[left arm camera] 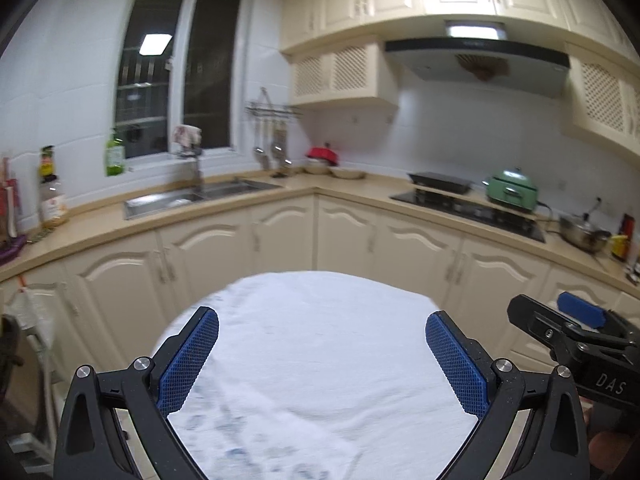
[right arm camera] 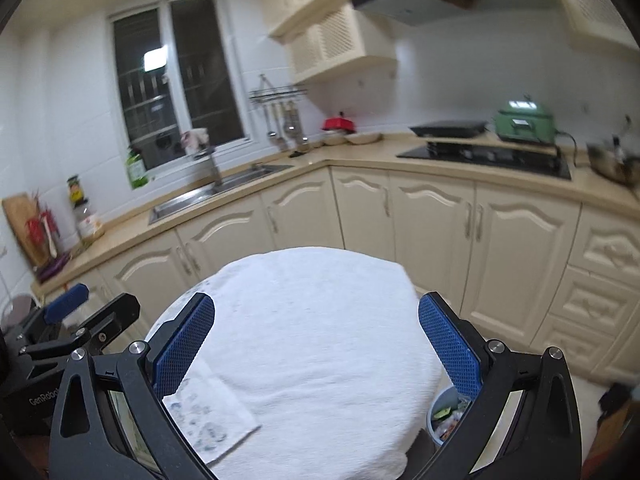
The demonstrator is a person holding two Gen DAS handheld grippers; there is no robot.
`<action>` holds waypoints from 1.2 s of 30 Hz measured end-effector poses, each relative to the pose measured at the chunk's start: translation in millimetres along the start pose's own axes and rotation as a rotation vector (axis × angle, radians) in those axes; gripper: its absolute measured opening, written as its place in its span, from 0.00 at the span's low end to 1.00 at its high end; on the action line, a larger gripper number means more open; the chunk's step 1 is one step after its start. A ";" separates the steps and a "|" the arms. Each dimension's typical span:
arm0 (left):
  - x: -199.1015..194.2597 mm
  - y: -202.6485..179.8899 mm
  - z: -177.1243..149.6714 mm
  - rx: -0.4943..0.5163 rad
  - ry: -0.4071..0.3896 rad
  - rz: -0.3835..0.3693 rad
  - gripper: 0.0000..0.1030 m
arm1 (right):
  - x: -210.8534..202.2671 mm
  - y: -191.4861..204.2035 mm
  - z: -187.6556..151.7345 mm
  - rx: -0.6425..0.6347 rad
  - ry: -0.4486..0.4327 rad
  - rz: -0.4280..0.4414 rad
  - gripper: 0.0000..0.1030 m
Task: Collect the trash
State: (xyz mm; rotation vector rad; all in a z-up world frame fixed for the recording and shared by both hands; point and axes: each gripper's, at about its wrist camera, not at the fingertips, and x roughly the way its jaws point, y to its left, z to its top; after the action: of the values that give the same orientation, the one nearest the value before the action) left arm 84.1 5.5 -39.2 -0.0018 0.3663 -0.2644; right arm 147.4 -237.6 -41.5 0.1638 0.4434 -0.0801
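Across the lower middle of both wrist views I see a round table (left arm camera: 320, 320) covered by a white cloth (right arm camera: 320, 320). My left tongs (left arm camera: 322, 356) stand spread wide over it with nothing between the blue pads (left arm camera: 188, 360), and my right tongs (right arm camera: 316, 344) are likewise released, pads apart and empty. At the lower right of the left view the right tool shows as a black body with a blue pad; at the lower left of the right view the left tool shows the same way, so the two sit side by side.

On the cloth, at the lower left of the right view, lies a flat paper sheet (right arm camera: 210, 420) with faint blue print, just beside the left pad of my right tongs; the left view shows the same blurred blue marks low in the frame. Beside the table, at the lower right of the right view, a pale blue trash bin (right arm camera: 444, 416) stands on the floor with scraps inside, partly hidden by the tong arm.

Beyond the table a beige bench (left arm camera: 100, 220) wraps the kitchen corner over cream cabinet doors. A steel sink (left arm camera: 188, 196) sits under the dark window (left arm camera: 176, 72), with a green bottle (left arm camera: 115, 156) on the sill. Toward the right of the frame I see a black cooktop (right arm camera: 484, 156), a green cooker (right arm camera: 524, 120) and a range hood (left arm camera: 480, 60) above.
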 end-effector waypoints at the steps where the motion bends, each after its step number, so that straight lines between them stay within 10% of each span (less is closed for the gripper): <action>1: -5.4 -1.5 -0.9 -0.003 -0.005 0.014 0.99 | -2.1 8.0 -0.1 -0.016 -0.003 0.007 1.00; 21: -113.2 -1.3 -30.7 -0.021 -0.043 0.114 0.99 | -47.2 80.5 -8.1 -0.116 -0.073 0.021 1.00; 36: -119.1 11.6 -24.1 -0.023 -0.029 0.149 0.99 | -56.5 85.8 -10.3 -0.128 -0.073 0.037 1.00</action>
State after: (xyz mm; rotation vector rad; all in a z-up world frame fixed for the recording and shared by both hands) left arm -28.6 48.3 -20.1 -0.0014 0.3391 -0.1125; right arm 101.9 -149.0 -14.2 0.0429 0.3710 -0.0215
